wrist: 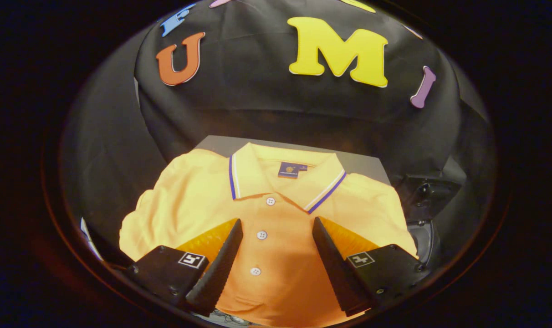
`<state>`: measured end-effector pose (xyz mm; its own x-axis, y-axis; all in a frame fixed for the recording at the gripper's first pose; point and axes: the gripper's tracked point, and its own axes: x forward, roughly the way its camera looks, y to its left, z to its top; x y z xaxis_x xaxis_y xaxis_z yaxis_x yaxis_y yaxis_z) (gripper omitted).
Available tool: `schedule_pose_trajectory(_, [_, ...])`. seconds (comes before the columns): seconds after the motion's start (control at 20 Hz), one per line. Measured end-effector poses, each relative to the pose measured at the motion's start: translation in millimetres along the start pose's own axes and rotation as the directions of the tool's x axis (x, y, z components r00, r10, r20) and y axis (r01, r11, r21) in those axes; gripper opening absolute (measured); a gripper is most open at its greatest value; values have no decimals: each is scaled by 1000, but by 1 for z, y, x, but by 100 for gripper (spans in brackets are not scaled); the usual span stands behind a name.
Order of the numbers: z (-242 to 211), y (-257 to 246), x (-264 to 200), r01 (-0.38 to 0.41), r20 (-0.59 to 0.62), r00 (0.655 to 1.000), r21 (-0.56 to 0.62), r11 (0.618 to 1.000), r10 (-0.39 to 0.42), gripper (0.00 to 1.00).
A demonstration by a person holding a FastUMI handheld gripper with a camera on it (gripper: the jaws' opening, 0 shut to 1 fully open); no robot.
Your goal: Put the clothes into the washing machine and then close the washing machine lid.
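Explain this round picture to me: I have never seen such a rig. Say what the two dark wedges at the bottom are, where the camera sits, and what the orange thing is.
The camera rides on a hand-held gripper and looks forward along its two fingers; those are the dark wedges. They stand apart, open, holding nothing. Between and just beyond them lies an orange polo shirt, spread flat with its collar farthest from the fingers and its button placket running down the gap between them. The shirt rests on a grey surface; black cloth hangs behind.

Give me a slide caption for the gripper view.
Open gripper poised over a flat orange polo shirt, button placket between its fingers.
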<state>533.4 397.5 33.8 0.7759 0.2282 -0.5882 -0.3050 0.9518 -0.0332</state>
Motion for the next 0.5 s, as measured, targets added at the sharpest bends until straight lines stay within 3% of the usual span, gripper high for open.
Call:
schedule_pose_trajectory(0.1, [-1,-4,0,-19,-1,1000,-24,1000,19,95])
schedule_pose_trajectory(0.25, [-4,-13,6,-50,-2,999,-35,998,50,82])
schedule_pose_trajectory(0.3, [0,-18,3,-56,4,998,-14,998,56,72])
schedule_pose_trajectory(0.35, [1,-20,3,-75,3,997,-3,997,75,51])
schedule_pose_trajectory(0.5, [-1,-26,1,-152,-1,988,-1,988,152,32])
